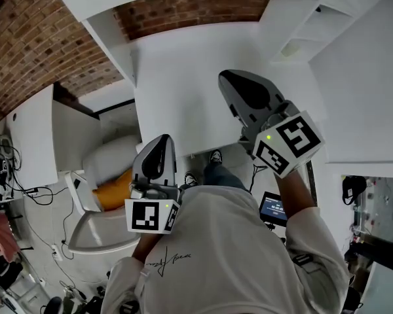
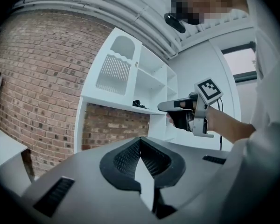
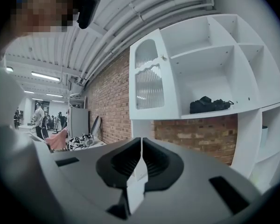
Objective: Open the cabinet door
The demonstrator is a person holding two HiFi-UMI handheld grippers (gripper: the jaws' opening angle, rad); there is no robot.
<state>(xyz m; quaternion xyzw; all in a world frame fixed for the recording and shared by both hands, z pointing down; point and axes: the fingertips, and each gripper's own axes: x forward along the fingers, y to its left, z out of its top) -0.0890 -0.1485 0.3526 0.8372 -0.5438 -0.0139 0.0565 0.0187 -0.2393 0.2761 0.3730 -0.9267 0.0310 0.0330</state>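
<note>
Facing a white shelf unit (image 3: 252,139) set against a brick wall (image 3: 107,101). At the unit's upper left, the cabinet door (image 3: 149,78), with an arched top, a ribbed pane and a small knob (image 3: 164,57) by its right edge. Seemingly shut, flush with the unit's front. Just right of the door, a grid of open compartments. In the one level with the door's lower half, a dark bundle (image 3: 210,105) lying on the shelf floor. Below door and shelf, an open bay backed by bare brick.

Same door (image 2: 114,69) and same bundle (image 2: 139,105) in the left gripper view, again side by side.

Right gripper (image 3: 141,141) held level and apart from the door, with fingers together, only a hairline slit between them and nothing clamped. Left gripper (image 2: 140,141) also level, with fingers together, tips meeting, nothing between.

In the head view, right gripper (image 1: 228,78) raised over the unit's white top (image 1: 183,77), and left gripper (image 1: 160,141) lower and nearer the body. Lower left there, an orange thing (image 1: 114,190) beside a pale rounded shell (image 1: 95,231); cannot tell whether inside it.
</note>
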